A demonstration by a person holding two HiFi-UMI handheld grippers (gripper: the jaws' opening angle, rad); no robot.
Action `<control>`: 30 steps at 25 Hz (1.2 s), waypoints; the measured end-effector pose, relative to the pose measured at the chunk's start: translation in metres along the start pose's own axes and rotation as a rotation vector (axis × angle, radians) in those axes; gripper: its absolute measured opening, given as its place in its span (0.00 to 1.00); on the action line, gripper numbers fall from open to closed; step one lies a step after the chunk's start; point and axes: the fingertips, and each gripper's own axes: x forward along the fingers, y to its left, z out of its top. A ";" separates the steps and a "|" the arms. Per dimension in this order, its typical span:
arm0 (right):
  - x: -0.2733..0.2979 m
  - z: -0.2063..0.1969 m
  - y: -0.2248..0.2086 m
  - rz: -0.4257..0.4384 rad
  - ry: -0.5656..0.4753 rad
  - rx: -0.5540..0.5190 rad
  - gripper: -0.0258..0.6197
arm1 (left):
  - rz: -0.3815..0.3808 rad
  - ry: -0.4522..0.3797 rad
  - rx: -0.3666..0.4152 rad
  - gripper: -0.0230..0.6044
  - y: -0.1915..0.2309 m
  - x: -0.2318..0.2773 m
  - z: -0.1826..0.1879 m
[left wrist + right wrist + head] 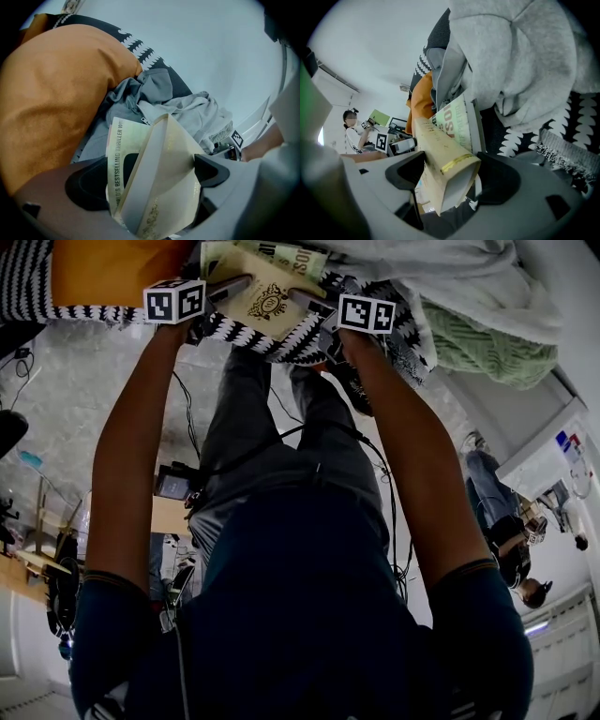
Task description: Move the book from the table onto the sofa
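Observation:
A beige book (267, 301) with a gold crest hangs between both grippers, just above the black-and-white patterned sofa cover (281, 341). My left gripper (230, 287) is shut on its left edge, my right gripper (309, 302) on its right edge. In the left gripper view the beige book (168, 168) stands fanned between the pads, with a pale green printed cover (117, 154) beside it. In the right gripper view its spine (440, 150), marked with a gold band, sits between the jaws, and the green cover (457, 119) lies behind it.
An orange cushion (112, 268) lies at the left on the sofa. Grey clothes (422, 268) and a green knit blanket (497, 348) lie at the right. Cables run over the floor below. A person (511, 545) sits on the floor at the right by a white box (548, 456).

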 end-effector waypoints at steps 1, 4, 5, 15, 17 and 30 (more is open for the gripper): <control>0.002 -0.001 -0.002 0.001 0.005 0.005 0.58 | 0.003 0.004 0.001 0.96 0.002 0.001 -0.001; 0.007 -0.006 -0.008 0.001 0.025 0.017 0.58 | 0.011 0.020 0.002 0.95 0.005 0.006 -0.007; 0.009 -0.007 -0.011 0.001 0.032 0.019 0.58 | 0.013 0.025 0.002 0.95 0.007 0.007 -0.008; 0.022 -0.016 -0.034 -0.016 0.110 0.002 0.59 | 0.027 0.063 0.029 0.94 0.015 0.026 -0.017; 0.023 -0.017 -0.037 -0.019 0.119 -0.002 0.59 | 0.029 0.069 0.030 0.94 0.015 0.029 -0.018; 0.033 -0.022 -0.050 -0.042 0.178 -0.003 0.60 | 0.105 0.104 0.104 0.92 0.017 0.031 -0.018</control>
